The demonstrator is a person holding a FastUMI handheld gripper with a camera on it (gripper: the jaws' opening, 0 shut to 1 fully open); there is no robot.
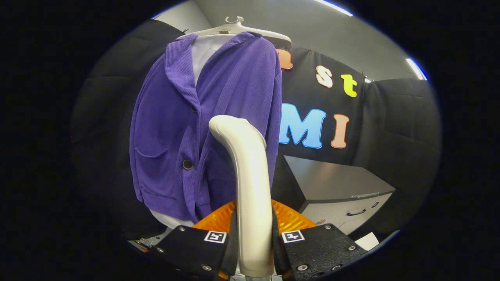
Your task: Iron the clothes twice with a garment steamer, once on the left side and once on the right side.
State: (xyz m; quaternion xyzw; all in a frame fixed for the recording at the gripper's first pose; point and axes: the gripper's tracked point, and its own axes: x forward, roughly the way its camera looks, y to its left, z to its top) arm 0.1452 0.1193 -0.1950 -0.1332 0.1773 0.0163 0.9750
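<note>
A purple ribbed cardigan [183, 128] hangs on a white hanger [238, 28] over a white shirt [205, 50], with a dark button low on its front. My gripper [254, 238] is shut on the white handle of the garment steamer [250, 183], which stands upright between the fingers. The steamer's curved head bends toward the cardigan's right half, close to the fabric near the button placket. Whether the head touches the cloth is hidden. An orange ribbed part [291, 220] shows just behind the handle.
A grey cabinet [336, 187] with a drawer handle stands to the right of the cardigan, against the black cloth wall. A white paper scrap [367, 240] lies near its base.
</note>
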